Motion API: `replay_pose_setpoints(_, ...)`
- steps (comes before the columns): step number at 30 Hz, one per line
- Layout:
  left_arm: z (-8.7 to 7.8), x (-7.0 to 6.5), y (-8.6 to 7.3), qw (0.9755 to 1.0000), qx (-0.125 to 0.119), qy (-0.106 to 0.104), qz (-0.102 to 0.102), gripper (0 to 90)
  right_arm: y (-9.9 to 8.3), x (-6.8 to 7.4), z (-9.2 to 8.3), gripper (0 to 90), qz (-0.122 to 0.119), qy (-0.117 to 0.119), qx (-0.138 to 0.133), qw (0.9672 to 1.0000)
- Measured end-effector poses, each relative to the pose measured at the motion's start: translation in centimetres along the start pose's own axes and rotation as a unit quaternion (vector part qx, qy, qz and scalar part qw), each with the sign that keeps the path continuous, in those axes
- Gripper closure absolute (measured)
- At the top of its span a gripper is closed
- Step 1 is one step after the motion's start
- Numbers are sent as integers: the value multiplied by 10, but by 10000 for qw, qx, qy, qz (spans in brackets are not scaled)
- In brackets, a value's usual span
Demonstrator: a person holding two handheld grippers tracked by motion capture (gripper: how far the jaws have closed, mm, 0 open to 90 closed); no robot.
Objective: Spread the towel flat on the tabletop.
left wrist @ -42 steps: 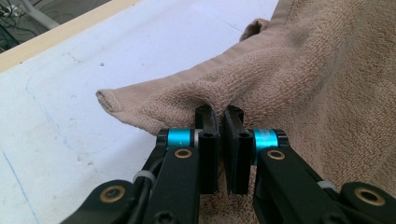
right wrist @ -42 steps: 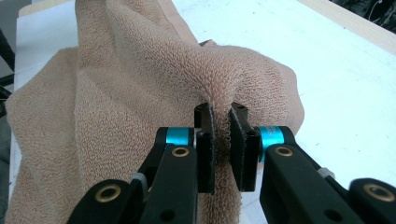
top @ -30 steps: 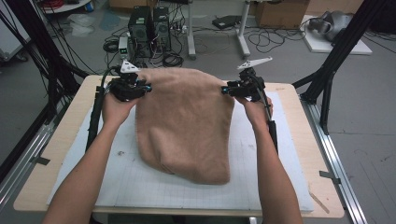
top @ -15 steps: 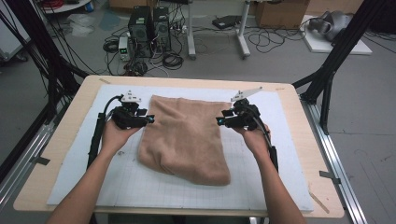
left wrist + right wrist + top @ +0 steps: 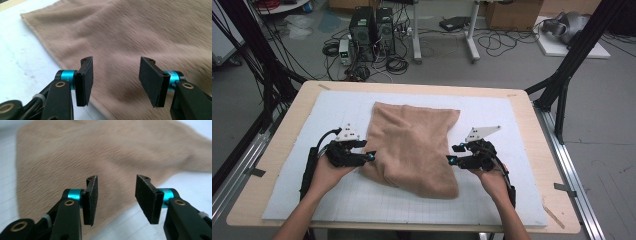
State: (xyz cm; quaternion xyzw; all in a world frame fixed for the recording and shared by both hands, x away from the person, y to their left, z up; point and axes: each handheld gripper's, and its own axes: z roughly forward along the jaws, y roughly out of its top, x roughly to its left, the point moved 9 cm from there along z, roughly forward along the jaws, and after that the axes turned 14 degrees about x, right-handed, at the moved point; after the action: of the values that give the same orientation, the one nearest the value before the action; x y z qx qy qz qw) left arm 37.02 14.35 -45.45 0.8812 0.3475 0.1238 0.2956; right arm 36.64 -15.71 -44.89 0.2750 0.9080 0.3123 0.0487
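Observation:
A tan towel [image 5: 412, 147] lies folded on the white gridded mat [image 5: 512, 125], its far right corner sticking out. My left gripper [image 5: 371, 156] sits low at the towel's left edge, open, and its jaws have just been opening. In the left gripper view, the left gripper [image 5: 116, 75] has nothing between its pads, and the towel [image 5: 140, 32] spreads below and beyond them. My right gripper [image 5: 451, 159] rests at the towel's right edge, also open after widening. In the right gripper view, the right gripper [image 5: 116, 192] hangs over the edge of the towel [image 5: 100, 152] without gripping it.
The mat covers most of a wooden table [image 5: 537, 150]. Black frame struts [image 5: 562, 85] rise at the right and left sides. Beyond the far edge, computer cases [image 5: 372, 27] and cables lie on the floor.
The towel hung from both grippers over the far half of the table. Both hands came down and toward the person, laid the towel on the mat, and the jaws opened off it.

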Motion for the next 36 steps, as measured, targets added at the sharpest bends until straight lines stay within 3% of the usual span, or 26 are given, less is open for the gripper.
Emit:
replay_pose_setpoints(2, 0, -7, -8, 10000, -62, -54, -13, 428, -6, 5, 5, 509, -66, -6, 67, 10000)
replay_pose_setpoints(7, 6, -14, -26, 9999, 43, -146, -20, 435, -17, 17, 20, 503, -153, 128, 262, 9995)
replay_pose_setpoints(10, 15, -15, -35, 9993, 307, -188, 20, 449, -20, 19, 26, 507, -158, 147, 325, 9992)
replay_pose_setpoints(14, 26, -20, -43, 9982, 516, -272, 103, 536, -26, 22, 37, 565, -91, 229, 457, 9987)
replay_pose_setpoints(15, 26, -20, -42, 9984, 454, -325, 78, 606, -28, 24, 42, 659, -40, 357, 518, 9980)
replay_pose_setpoints(17, 26, -22, -42, 9982, 456, -354, 140, 640, -28, 24, 43, 689, -52, 369, 521, 9979)
replay_pose_setpoints(18, 26, -23, -41, 9982, 450, -374, 159, 724, -28, 25, 44, 765, -93, 384, 536, 9978)
replay_pose_setpoints(19, 26, -25, -41, 9980, 457, -381, 197, 724, -28, 25, 44, 765, -93, 384, 536, 9978)
replay_pose_setpoints(21, 25, -26, -39, 9983, 446, -244, 293, 830, -26, 25, 42, 827, -165, 360, 555, 9977)
replay_pose_setpoints(29, 15, -16, -30, 9995, 205, -225, 86, 852, -17, 13, 18, 839, -132, 158, 341, 9992)
replay_pose_setpoints(33, 4, -5, -13, 9999, -64, -122, -67, 853, -8, 0, 3, 841, -95, -67, 254, 9996)
replay_pose_setpoints(36, 2, 5, 0, 9999, -117, 33, -115, 854, -1, -10, -2, 842, -28, -187, 200, 9996)
